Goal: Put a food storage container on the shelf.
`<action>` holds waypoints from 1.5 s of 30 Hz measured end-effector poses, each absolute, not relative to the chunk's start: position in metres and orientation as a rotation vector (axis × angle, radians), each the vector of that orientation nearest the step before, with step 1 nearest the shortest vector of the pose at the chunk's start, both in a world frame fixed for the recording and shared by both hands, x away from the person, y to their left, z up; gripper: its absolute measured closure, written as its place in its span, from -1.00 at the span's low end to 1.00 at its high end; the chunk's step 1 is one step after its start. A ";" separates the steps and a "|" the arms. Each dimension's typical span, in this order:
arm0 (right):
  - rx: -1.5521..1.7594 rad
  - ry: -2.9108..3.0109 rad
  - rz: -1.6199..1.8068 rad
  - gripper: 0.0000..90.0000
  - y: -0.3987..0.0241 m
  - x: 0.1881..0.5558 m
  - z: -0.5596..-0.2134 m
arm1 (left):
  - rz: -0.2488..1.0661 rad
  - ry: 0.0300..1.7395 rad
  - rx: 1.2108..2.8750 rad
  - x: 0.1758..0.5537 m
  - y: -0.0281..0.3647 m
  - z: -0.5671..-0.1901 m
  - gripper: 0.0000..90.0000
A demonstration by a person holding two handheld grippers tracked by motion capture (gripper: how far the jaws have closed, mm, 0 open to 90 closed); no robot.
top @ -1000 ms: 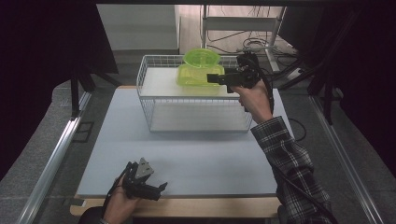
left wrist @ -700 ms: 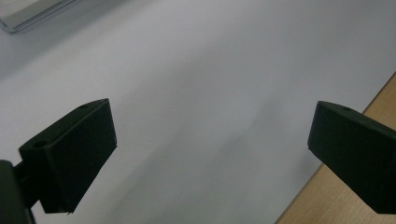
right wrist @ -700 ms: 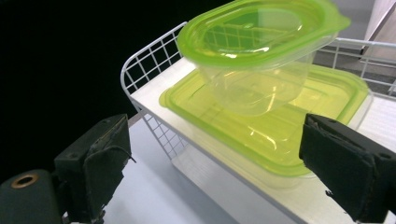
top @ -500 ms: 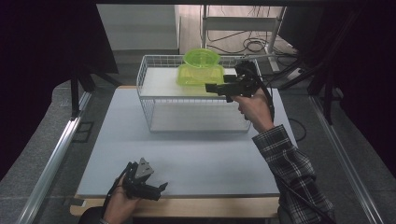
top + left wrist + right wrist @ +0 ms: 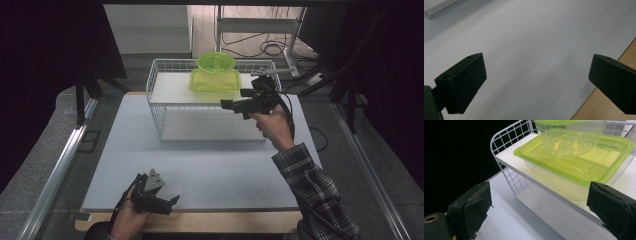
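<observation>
A big flat table (image 5: pixel 210 170) with a smooth, pale grey top is filling the middle of the high view, and a strip of light wood is showing along its near edge. A white wire rack (image 5: pixel 165 107) is standing at the far side of the table. It is made of thin wires crossed into little squares, and it has a flat white shelf up high with an open space under it.

On that shelf, toward the rack's right end, a box (image 5: pixel 576 167) is sitting. It is see-through plastic, long with round corners, and it has a shiny lime green lid. A round bowl (image 5: pixel 571 137) of the same clear plastic with a green rim is resting on top of the lid.

The right gripper (image 5: pixel 240 102) is being held up just in front of the rack's right end, close to the box. Its two black, padded jaws are standing wide apart, holding nothing.

The left gripper (image 5: pixel 162 200) is lying low at the table's near edge, well away from the rack. Its smooth black block jaws are also spread wide, with bare table between them.
</observation>
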State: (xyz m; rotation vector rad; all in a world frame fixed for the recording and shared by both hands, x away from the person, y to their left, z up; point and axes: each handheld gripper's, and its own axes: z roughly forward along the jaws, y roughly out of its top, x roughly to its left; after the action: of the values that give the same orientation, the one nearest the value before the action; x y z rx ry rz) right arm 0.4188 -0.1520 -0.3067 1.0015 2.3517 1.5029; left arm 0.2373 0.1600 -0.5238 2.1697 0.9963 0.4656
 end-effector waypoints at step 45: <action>0.962 2.364 1.368 -0.98 -0.174 0.378 -0.370 | 0.465 0.995 2.176 0.237 0.160 -0.524 -0.96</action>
State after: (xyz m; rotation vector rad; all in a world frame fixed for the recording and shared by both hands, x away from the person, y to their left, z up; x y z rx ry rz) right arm 0.3780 -0.1740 -0.3703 0.9619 2.3636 1.3678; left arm 0.2369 0.1600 -0.5236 2.1756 0.9953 0.4647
